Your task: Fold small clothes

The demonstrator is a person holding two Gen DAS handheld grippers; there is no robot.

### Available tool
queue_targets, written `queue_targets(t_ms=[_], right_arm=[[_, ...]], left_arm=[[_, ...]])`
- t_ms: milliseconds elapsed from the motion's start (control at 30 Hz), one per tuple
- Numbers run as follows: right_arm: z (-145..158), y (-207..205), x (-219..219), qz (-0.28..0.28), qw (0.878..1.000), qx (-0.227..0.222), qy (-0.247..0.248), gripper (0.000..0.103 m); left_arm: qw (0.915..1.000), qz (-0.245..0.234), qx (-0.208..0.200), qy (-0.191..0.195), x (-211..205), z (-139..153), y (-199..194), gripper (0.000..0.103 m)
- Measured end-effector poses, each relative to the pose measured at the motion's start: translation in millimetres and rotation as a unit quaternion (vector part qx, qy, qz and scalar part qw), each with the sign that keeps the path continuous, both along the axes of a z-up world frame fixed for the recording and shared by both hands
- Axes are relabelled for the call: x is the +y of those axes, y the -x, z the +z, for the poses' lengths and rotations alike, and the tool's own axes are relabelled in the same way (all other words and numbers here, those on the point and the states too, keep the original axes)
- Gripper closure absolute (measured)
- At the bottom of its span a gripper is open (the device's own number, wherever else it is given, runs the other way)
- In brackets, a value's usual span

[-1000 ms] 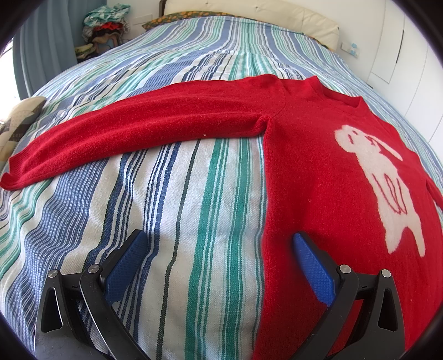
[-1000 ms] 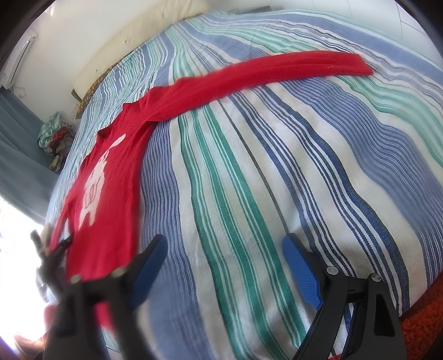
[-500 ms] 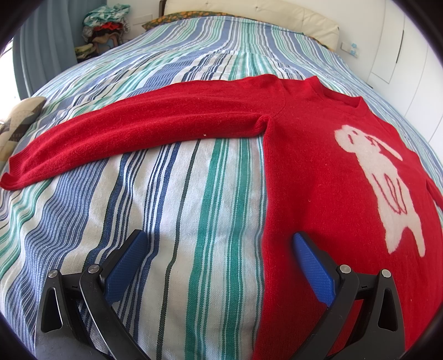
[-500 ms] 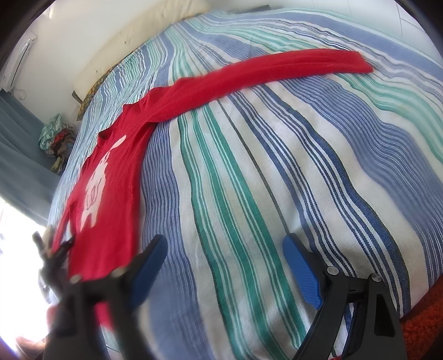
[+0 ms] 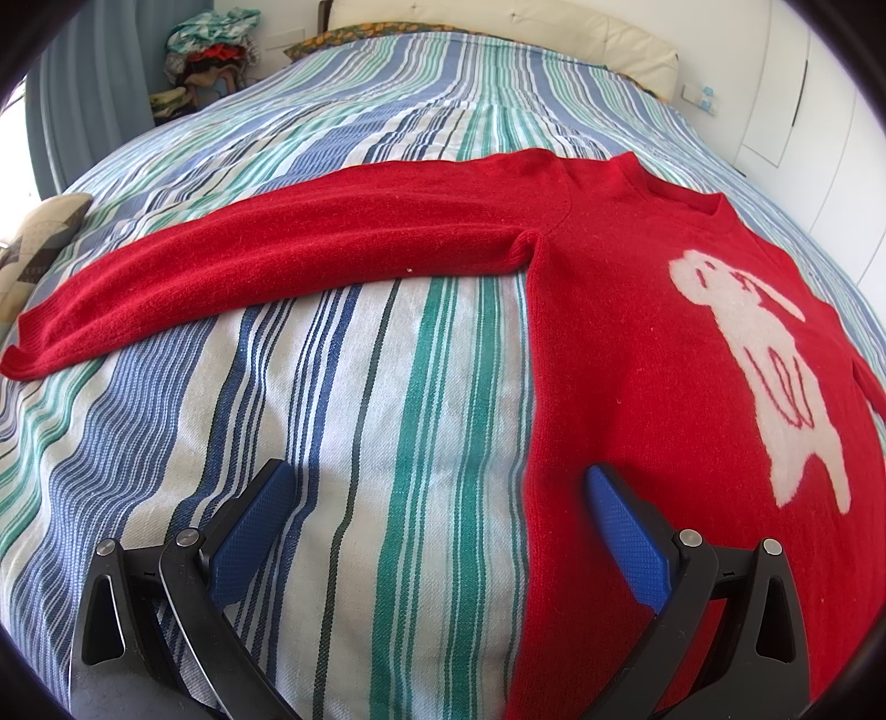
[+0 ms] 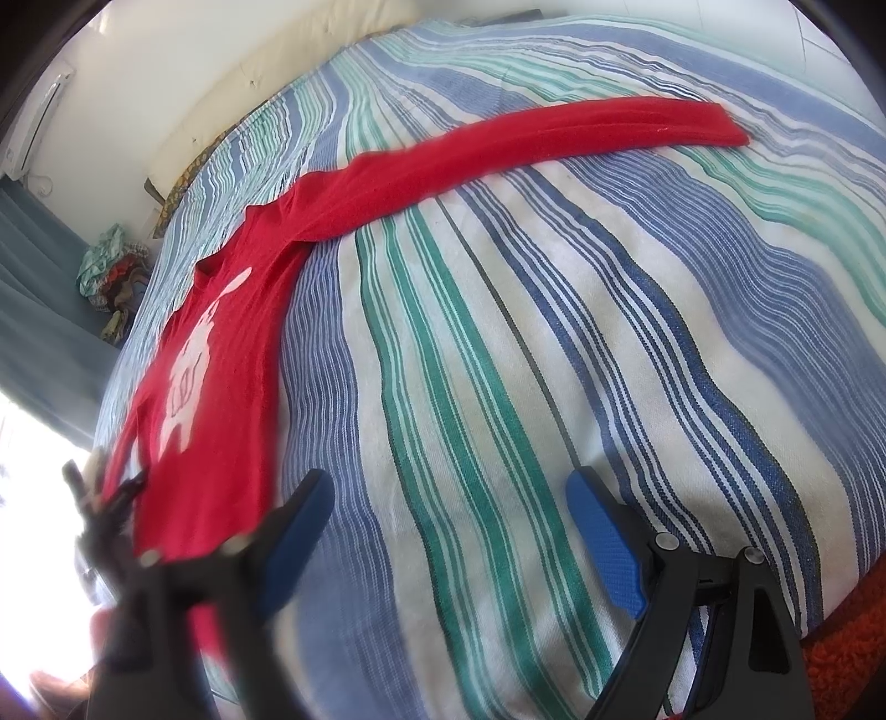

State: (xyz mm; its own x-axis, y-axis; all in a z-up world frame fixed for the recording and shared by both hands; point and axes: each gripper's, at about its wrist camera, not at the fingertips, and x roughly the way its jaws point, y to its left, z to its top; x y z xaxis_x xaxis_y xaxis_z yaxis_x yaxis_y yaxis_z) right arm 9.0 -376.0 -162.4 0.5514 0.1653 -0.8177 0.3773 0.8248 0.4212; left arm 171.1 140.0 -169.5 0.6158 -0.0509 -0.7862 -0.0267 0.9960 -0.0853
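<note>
- Your left tool (image 5: pixel 437 504) hangs with its fingers spread wide and nothing between them, straddling the side edge of the red sweater (image 5: pixel 653 354); the right-hand pad (image 5: pixel 626 526) is over the knit, the other over the bedspread (image 5: pixel 387 421).
- Your right tool (image 6: pixel 448 515) is also spread apart and empty, over bare stripes, well away from the far sleeve (image 6: pixel 554 144).
- The sweater lies flat and face up on the bed, rabbit picture (image 5: pixel 758 360) showing, both sleeves stretched straight out.
- If you close the left tool where it is, you may pinch the bedspread together with the hem and drag the cover along.
- Gripping only the top layer of knit would likely skew the fold and bunch the body.
- The long sleeve (image 5: pixel 266 266) could trail or twist if lifted by its cuff alone.
- The bedspread is soft and slightly rumpled, so edges may not stay aligned.
- Around you: a pale headboard (image 5: pixel 498 22), a heap of clothes (image 5: pixel 210 50) by the curtain, white cupboard doors (image 5: pixel 819 99).
</note>
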Motion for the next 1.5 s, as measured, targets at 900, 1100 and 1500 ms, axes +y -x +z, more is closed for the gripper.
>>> queue_targets(t_ms=[900, 1100, 1500], right_arm=[[0.6, 0.0, 0.5, 0.000, 1.000, -0.001, -0.001, 0.017], [0.5, 0.0, 0.6, 0.000, 1.000, -0.002, -0.003, 0.017], [1.0, 1.8, -0.8, 0.000, 1.000, -0.003, -0.003, 0.017]], left_arm=[[1.0000, 0.000, 0.000, 0.000, -0.1, -0.2, -0.1, 0.000], [1.0000, 0.000, 0.000, 0.000, -0.1, -0.3, -0.1, 0.000], [1.0000, 0.000, 0.000, 0.000, -0.1, -0.5, 0.1, 0.000]])
